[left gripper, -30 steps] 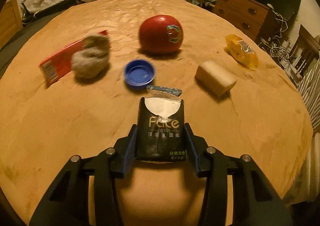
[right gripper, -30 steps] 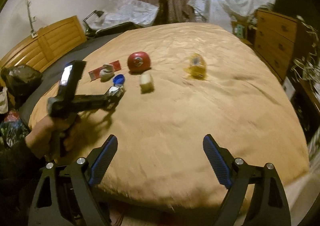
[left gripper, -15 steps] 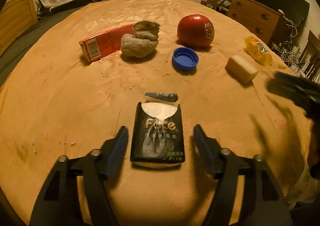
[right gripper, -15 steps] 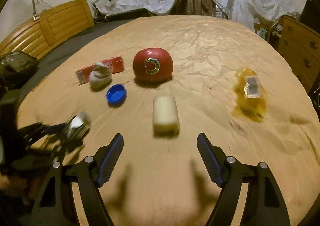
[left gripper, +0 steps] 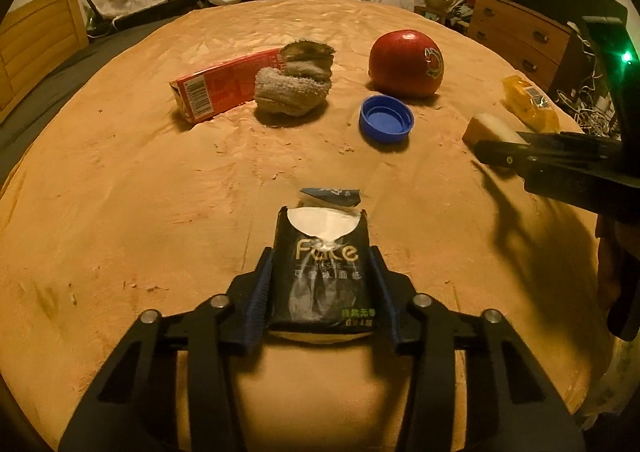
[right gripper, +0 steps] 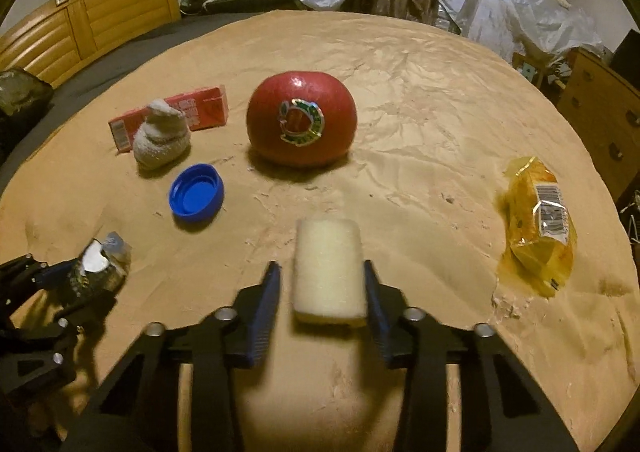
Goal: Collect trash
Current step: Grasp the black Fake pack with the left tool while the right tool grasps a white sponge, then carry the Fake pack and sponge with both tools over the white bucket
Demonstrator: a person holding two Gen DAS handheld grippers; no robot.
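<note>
The left claw (left gripper: pixel 322 288) covers both long sides and the near end of the black tissue pack (left gripper: pixel 322 272), so whether its closing pads press the wrapper can't be told, and the small print along the pack's bottom is too fine to read. In the right wrist view the pale sponge (right gripper: pixel 328 268) is smeared with blur, its near edge soft between the right claw (right gripper: pixel 320 292). In the left wrist view that claw hides most of the sponge and is cut off by the right edge.
</note>
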